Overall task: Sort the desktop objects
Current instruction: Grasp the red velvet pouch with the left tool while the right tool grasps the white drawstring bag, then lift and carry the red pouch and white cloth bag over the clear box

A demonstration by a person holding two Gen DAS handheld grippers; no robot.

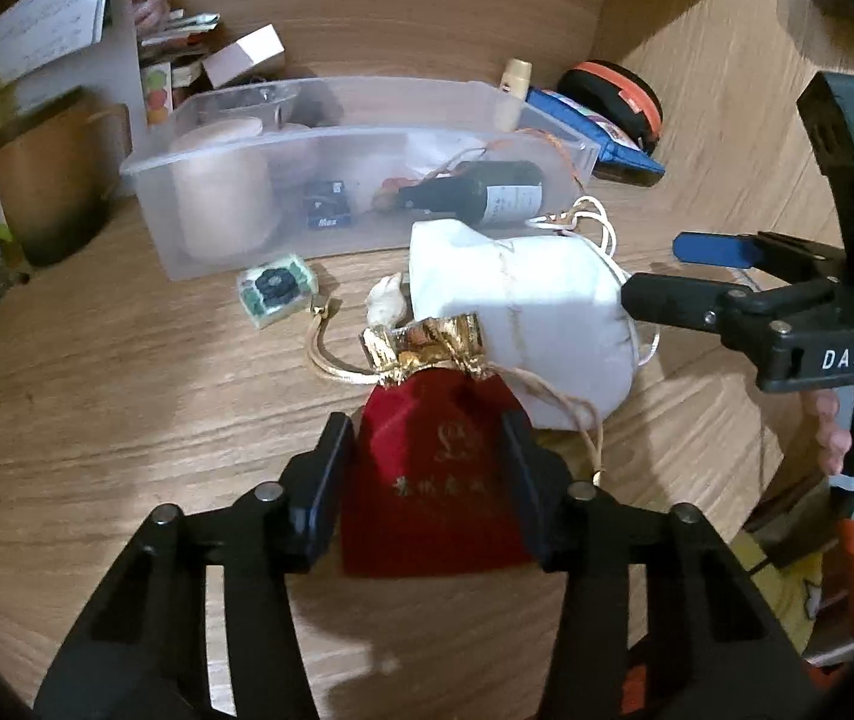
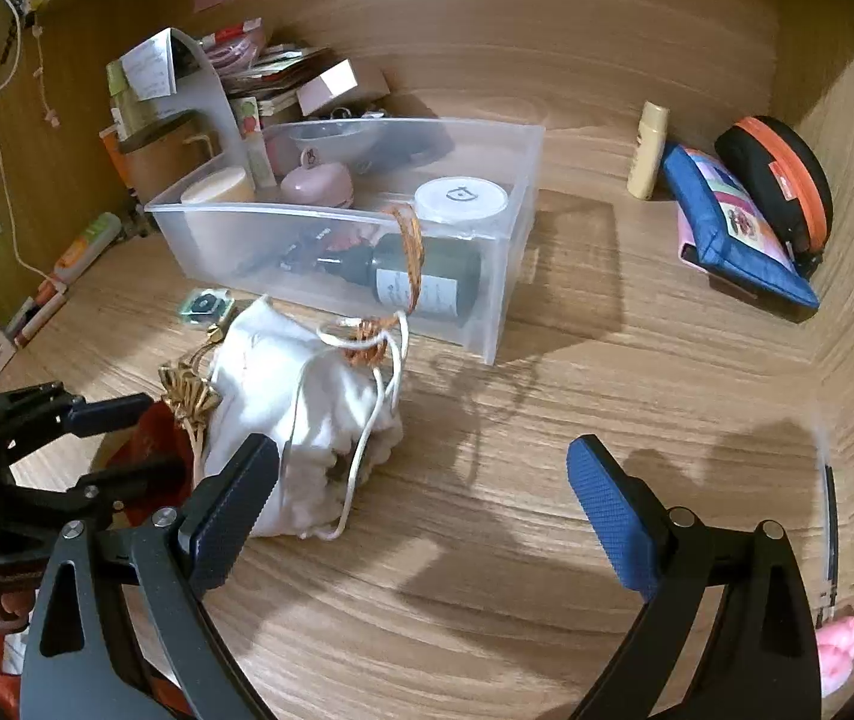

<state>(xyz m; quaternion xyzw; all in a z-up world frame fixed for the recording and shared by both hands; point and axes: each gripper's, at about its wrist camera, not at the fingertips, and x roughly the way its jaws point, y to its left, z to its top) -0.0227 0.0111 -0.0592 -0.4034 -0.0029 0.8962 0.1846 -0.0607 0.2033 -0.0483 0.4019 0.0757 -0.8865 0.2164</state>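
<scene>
Left tongs (image 1: 430,474) are closed in on the red velvet pouch (image 1: 436,480), w/ both black pads pressed against its sides; pouch lies flat on the wooden desk (image 1: 126,420), gold-trimmed mouth (image 1: 420,348) pointing to the far side. Just beyond the pouch, touching its gold top, sits a white drawstring bag (image 1: 523,312), its cords trailing toward the clear plastic bin (image 1: 330,144) further back. Bin holds a dark bottle (image 1: 487,192) lying on its side, a pale cylindrical jar (image 1: 222,192) at the left end, plus small bits. Near-left of the bag, a small green-patterned square charm (image 1: 276,291) w/ a gold strap lies on the desk. Right tongs (image 2: 420,504) stand wide open, nothing between the blue pads; the left pad is just beside the white bag's near edge, the right pad is over bare desk. In the right wrist view the left tongs show at far left w/ the red pouch partly hidden under them. Far right against the back wall: a blue zip pouch (image 2: 733,228), a black-and-orange round case (image 2: 781,180) and a small cream bottle (image 2: 649,150), well apart from both tongs.
</scene>
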